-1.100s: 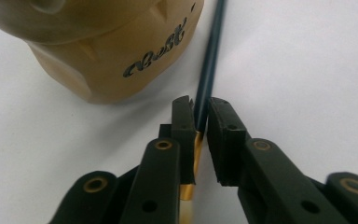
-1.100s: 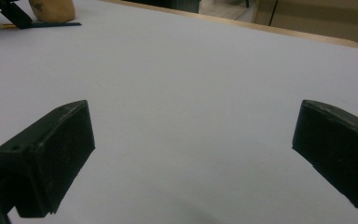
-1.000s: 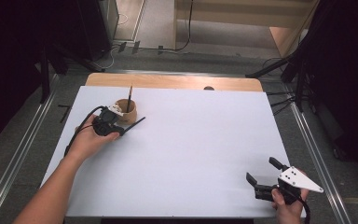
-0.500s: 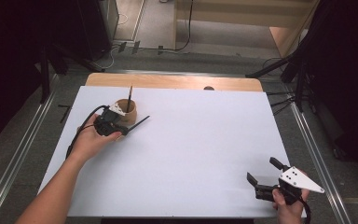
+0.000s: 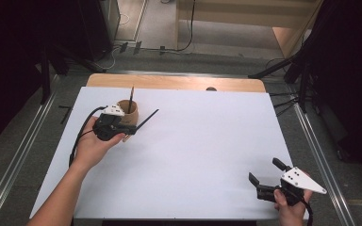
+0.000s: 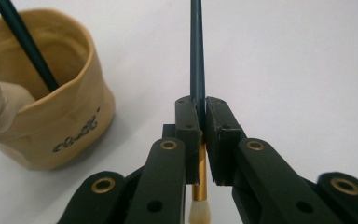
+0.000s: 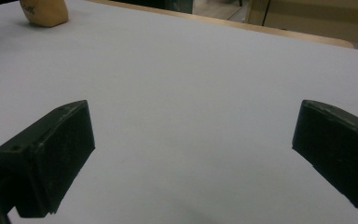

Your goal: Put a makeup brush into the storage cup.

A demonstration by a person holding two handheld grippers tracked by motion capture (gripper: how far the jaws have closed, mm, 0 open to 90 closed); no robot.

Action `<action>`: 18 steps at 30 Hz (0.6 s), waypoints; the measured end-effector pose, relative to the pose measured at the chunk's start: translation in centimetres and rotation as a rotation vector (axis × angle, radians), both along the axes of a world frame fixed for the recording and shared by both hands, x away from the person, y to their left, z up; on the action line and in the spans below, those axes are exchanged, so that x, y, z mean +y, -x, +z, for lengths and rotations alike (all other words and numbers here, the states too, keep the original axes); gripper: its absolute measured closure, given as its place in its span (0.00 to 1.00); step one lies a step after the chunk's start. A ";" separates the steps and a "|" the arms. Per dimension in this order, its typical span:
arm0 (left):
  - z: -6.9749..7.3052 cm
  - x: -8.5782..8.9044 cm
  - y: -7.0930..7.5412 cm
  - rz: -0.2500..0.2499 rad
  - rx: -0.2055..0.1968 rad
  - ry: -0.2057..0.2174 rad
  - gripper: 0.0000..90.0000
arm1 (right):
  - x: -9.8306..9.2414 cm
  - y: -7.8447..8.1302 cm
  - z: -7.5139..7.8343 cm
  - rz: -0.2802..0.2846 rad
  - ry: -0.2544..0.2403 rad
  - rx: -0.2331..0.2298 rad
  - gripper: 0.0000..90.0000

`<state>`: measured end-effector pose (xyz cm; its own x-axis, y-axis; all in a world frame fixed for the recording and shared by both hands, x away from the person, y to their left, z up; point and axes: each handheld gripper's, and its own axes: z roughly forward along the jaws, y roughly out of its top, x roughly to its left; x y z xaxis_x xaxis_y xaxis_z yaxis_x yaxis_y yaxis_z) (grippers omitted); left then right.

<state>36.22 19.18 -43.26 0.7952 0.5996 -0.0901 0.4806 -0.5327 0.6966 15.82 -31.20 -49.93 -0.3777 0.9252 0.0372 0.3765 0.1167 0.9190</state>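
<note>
Overhead, a white tabletop [image 5: 193,155] spans the room's grey floor [image 5: 23,141]; left gripper [image 6: 200,116] clamps a paintbrush [image 6: 196,56] beside the tan cup [image 6: 70,116]; right gripper [image 5: 266,176] gapes empty.

brush [image 6: 197,70] tip cut off, pot [image 6: 51,93] lettering blurred

Dark-handled brush [image 6: 197,60], gold ferrule, pale bristles, lifted level beside tan cup [image 6: 65,116].
</note>
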 end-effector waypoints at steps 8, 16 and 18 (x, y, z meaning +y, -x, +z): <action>0.1 -0.2 2.4 -0.004 -0.010 0.132 0.95 | 1.4 -0.3 1.0 -0.006 0.018 -0.005 0.00; -0.1 -0.4 4.3 -0.004 -0.029 0.211 0.95 | 3.2 -0.7 2.9 0.007 -0.004 -0.031 0.00; -0.3 -0.5 4.6 -0.004 -0.030 0.221 0.95 | 3.8 -0.7 3.5 0.013 0.006 -0.033 0.00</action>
